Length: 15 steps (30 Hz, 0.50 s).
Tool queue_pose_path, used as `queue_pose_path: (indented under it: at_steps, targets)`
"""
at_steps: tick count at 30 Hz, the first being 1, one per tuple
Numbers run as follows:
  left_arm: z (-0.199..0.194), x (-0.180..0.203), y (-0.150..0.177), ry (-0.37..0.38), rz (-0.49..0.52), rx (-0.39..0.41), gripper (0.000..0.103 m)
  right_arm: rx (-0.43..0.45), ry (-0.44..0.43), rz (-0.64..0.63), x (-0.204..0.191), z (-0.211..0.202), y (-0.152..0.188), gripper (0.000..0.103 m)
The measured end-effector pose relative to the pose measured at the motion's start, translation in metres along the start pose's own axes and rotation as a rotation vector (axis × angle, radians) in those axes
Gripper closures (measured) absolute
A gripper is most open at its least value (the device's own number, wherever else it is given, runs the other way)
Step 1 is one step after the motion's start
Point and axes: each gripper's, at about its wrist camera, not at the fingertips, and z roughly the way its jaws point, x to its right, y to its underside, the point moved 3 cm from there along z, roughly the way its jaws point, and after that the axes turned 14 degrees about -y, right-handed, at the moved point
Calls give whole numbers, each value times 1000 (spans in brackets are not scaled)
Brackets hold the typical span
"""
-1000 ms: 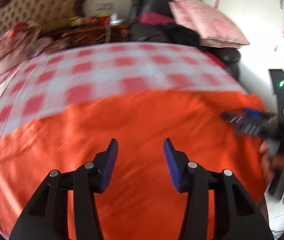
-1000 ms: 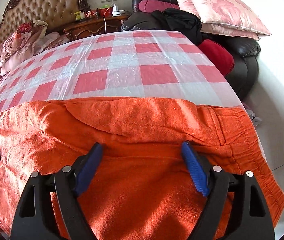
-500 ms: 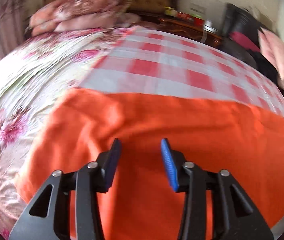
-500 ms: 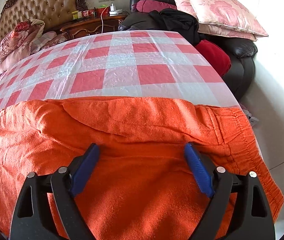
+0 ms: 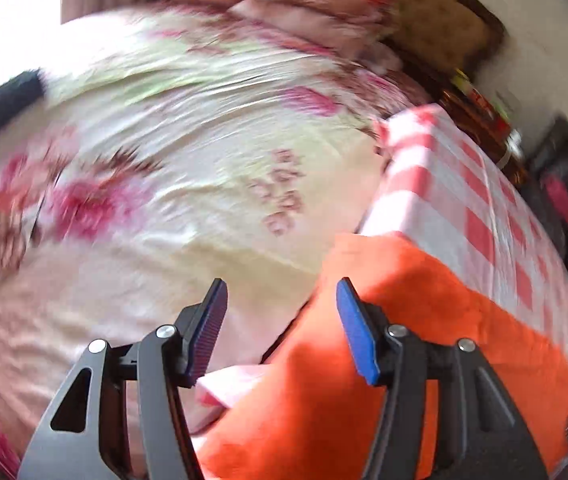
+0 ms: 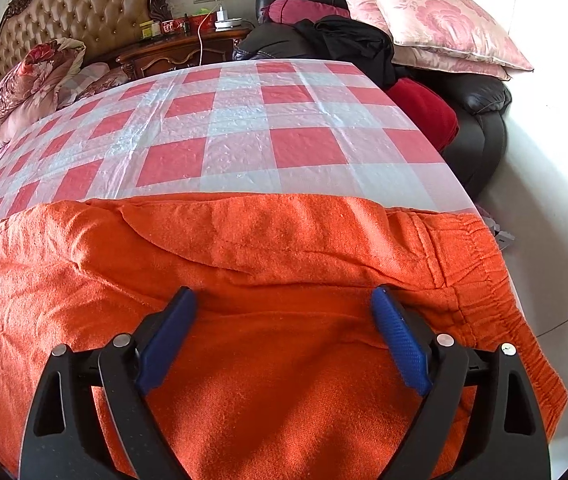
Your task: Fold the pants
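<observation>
Orange pants [image 6: 267, 272] lie flat across the near edge of the bed, on a red-and-white checked plastic sheet [image 6: 243, 128]. The elastic waistband [image 6: 484, 280] is at the right. My right gripper [image 6: 284, 304] is open and empty, low over the pants near the waist. In the blurred left wrist view, the leg end of the pants [image 5: 404, 320] lies at the right. My left gripper [image 5: 279, 304] is open and empty, over the left edge of that leg end and the floral bedsheet [image 5: 163, 200].
A tufted headboard [image 6: 83, 8], folded floral quilts [image 6: 23, 88] and a wooden nightstand [image 6: 187, 48] stand at the back. A black leather sofa [image 6: 480, 120] with pink pillows [image 6: 436, 20] is on the right. A dark object [image 5: 7, 104] lies on the floral sheet at far left.
My left gripper has swung far to the left, from over the middle of the pants to their leg end. My right gripper has stayed almost still, open.
</observation>
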Motion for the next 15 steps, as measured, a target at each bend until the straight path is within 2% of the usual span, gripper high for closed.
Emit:
queue_pose_path:
  at_steps: [3, 5, 7, 9, 12, 13, 15]
  targets:
    - [8, -57, 5, 212, -246, -113, 46, 0, 1, 0, 0, 0, 0, 17]
    - [13, -86, 17, 323, -356, -177, 46, 0, 1, 2, 0, 0, 0, 17]
    - [17, -100, 27, 394, -396, -215, 46, 0, 0, 2, 0, 0, 0, 17]
    - [21, -102, 40, 482, -386, -278, 41, 0, -1, 1, 0, 0, 0, 17]
    - [24, -99, 58, 545, -386, -329, 41, 2, 0, 3, 0, -1, 0, 17]
    - [28, -99, 64, 571, -404, -356, 41, 6, 10, 3, 0, -1, 0, 17]
    - [37, -101, 72, 627, -448, -394, 41, 42, 88, 2, -1, -9, -1, 21]
